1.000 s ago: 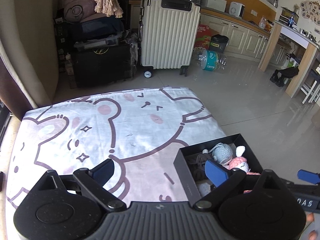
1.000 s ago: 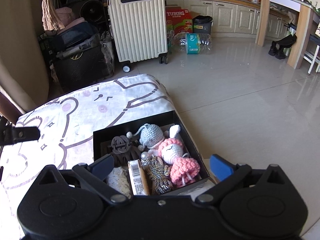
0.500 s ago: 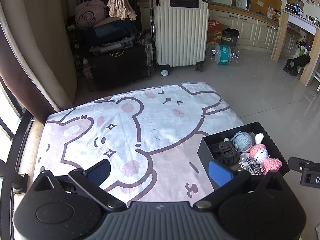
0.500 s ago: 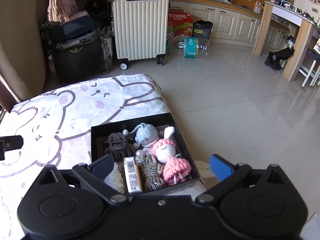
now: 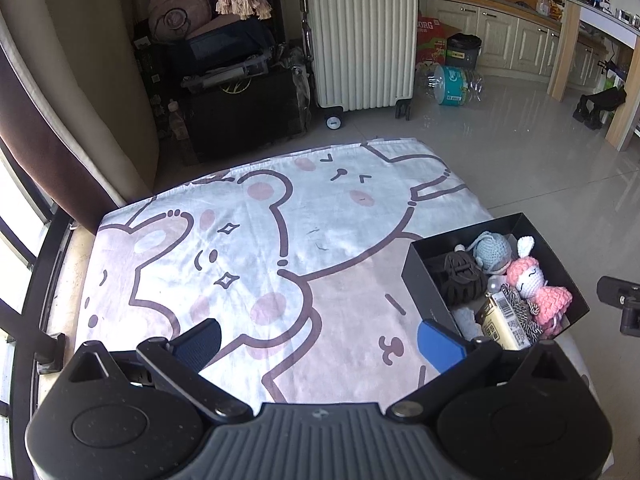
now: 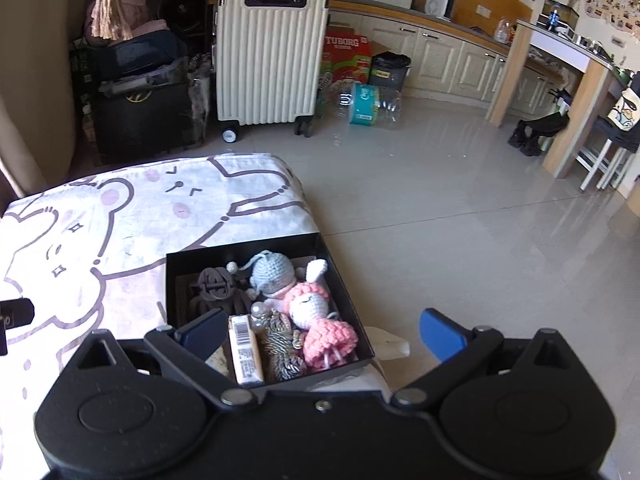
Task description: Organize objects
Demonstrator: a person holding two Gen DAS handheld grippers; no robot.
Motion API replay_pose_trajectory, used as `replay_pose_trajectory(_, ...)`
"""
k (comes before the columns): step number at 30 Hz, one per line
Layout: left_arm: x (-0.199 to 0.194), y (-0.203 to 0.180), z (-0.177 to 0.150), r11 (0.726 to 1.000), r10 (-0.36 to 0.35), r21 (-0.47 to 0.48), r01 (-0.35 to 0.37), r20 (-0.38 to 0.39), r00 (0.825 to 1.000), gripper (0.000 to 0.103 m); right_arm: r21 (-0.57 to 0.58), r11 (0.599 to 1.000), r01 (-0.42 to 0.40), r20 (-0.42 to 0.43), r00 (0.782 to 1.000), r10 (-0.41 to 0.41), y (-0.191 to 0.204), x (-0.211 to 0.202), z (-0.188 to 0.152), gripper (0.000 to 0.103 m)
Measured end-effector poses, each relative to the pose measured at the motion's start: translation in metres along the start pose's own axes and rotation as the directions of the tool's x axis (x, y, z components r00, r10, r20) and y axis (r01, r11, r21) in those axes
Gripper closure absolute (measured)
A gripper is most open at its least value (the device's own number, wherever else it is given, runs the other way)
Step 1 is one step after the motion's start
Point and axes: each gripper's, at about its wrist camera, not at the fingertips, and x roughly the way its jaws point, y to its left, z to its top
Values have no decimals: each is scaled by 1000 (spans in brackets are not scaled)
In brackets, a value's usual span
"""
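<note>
From my left wrist camera, the left gripper (image 5: 320, 340) hangs over a cartoon-bear cloth (image 5: 256, 248), its blue fingers spread wide after just opening further, nothing between them. The black box (image 5: 424, 280) sits at the cloth's right edge, beyond the right finger. At the far right of this view, a dark piece of the other tool pokes in.

My right wrist camera looks straight down on that box (image 6: 344, 280) and shows what the left view crowds: a pink crocheted doll (image 6: 320, 320), a pale blue crocheted toy (image 6: 272, 272), a dark brown hair claw (image 6: 214, 286), a barcoded packet (image 6: 246, 350) and a twist of striped cord (image 6: 280, 344). The right gripper (image 6: 322, 330) is also spread wide and empty; its left finger overlaps the box's near left corner, its right finger hangs over the floor.

The gripper body hides the box's near wall and a pale item in its corner. A white suitcase (image 6: 272, 60) stands behind.
</note>
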Motion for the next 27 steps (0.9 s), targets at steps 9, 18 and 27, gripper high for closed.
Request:
replay_pose_trajectory(9, 6, -4, -3, 1000, 5, -9, -5, -17, 1000, 0, 11, 998, -65, -97, 993, 65, 1, 13, -8, 0)
replay_pose_trajectory(18, 14, -9, -6, 1000, 12, 20, -11, -49, 999, 0, 79, 996, -43, -147, 988, 54, -10, 22, -14, 0)
replay_pose_trajectory(27, 19, -6, -6, 1000, 29, 3, -29, -65, 997, 0, 67, 997, -46, -154, 987, 55, -8, 22, -14, 0)
